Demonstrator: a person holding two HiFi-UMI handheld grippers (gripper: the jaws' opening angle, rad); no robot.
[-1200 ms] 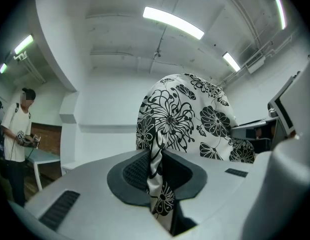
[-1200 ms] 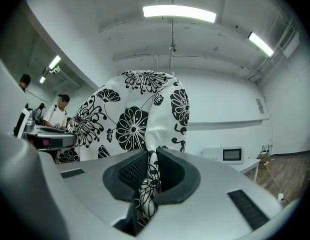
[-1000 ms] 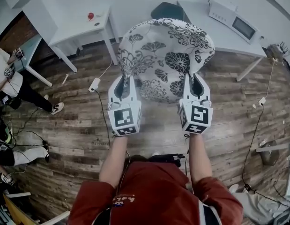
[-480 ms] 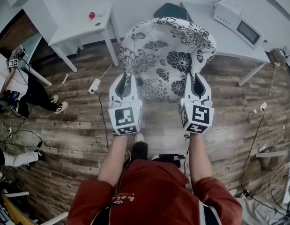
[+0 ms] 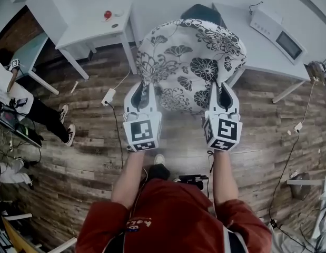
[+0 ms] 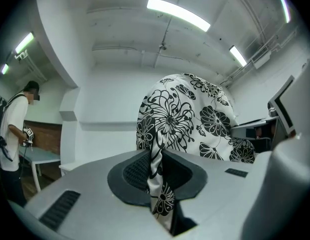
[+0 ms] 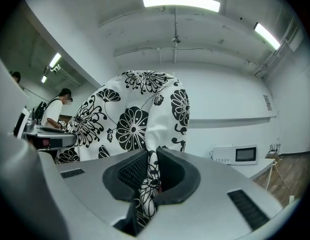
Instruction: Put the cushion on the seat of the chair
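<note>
The cushion [image 5: 190,57], white with black flowers, hangs in the air in front of me, held by its near edge at both sides. My left gripper [image 5: 141,90] is shut on the left part of that edge, and fabric is pinched between its dark pads [image 6: 136,170]. My right gripper [image 5: 219,90] is shut on the right part, with cloth running between its pads [image 7: 132,170]. In both gripper views the cushion [image 6: 182,119] [image 7: 129,119] rises above the jaws. A dark chair part [image 5: 201,12] peeks out beyond the cushion's far edge; its seat is hidden.
A white table [image 5: 89,28] with a red object [image 5: 107,15] stands far left. Another white table [image 5: 241,22] with a microwave [image 5: 282,35] stands far right. A power strip [image 5: 107,97] and cables lie on the wooden floor. A person [image 5: 10,86] stands at the left.
Both grippers keep their hold on the cushion, which has shifted slightly forward over the floor. The person at the left has moved and turned away.
</note>
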